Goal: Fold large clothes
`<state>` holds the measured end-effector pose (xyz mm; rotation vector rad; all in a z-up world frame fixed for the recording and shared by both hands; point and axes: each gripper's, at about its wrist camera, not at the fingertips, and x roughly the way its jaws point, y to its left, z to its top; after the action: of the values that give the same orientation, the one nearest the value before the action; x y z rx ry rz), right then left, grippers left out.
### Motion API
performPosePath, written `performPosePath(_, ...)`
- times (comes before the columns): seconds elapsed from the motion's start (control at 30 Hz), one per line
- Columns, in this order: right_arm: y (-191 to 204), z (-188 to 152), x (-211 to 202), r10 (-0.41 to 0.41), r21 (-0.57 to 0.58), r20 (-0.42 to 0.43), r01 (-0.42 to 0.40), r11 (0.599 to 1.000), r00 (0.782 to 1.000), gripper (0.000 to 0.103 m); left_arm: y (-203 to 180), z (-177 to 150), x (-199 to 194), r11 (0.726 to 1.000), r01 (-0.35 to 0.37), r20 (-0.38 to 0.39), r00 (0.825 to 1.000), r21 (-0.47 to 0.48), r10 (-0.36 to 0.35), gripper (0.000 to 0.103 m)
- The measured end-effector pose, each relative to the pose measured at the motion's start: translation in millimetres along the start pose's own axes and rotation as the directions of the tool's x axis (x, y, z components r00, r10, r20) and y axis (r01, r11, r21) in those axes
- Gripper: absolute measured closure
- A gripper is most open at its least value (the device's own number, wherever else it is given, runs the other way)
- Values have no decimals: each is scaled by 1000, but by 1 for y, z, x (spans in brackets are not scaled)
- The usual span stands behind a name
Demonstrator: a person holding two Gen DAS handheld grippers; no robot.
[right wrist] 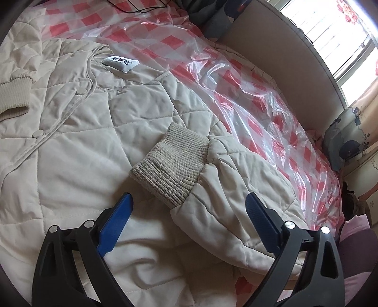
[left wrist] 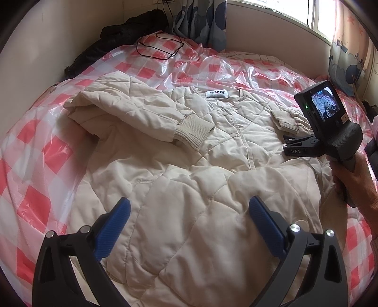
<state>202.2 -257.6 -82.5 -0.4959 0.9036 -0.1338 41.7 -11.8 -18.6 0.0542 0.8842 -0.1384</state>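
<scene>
A home bedroom: a bed [left wrist: 35, 151] (under checked plastic), patterned curtains [left wrist: 203, 21] and a window [left wrist: 307, 11].

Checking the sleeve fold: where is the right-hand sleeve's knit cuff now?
In the right wrist view the knit cuff lies on the jacket front, just beyond the open right tongs.

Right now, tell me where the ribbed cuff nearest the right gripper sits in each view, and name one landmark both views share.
Left wrist view: the ribbed cuff lies right of centre on the jacket, just left of the right gripper.
Right wrist view: it lies at centre, just beyond the open blue fingers.
Shared landmark: the white neck label.
</scene>
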Motion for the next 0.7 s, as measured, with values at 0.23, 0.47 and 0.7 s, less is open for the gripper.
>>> performPosePath(0.23, -4, -2, 3, 69, 32, 7, -69, 997, 998, 44, -1, -1, 0, 1000, -1, 0, 1000, 1, 1, 7)
performPosePath(0.47, -61, -6, -3, 219, 263, 65, -228, 937, 974, 72, -1, -3, 2, 1000, 2, -1, 1000, -1, -2, 7)
performPosePath(0.7, -193, -27, -50, 226, 551, 287, -353, 756, 931, 74, 2, -7, 4, 1000, 11, 1, 1000, -29, -11, 7)
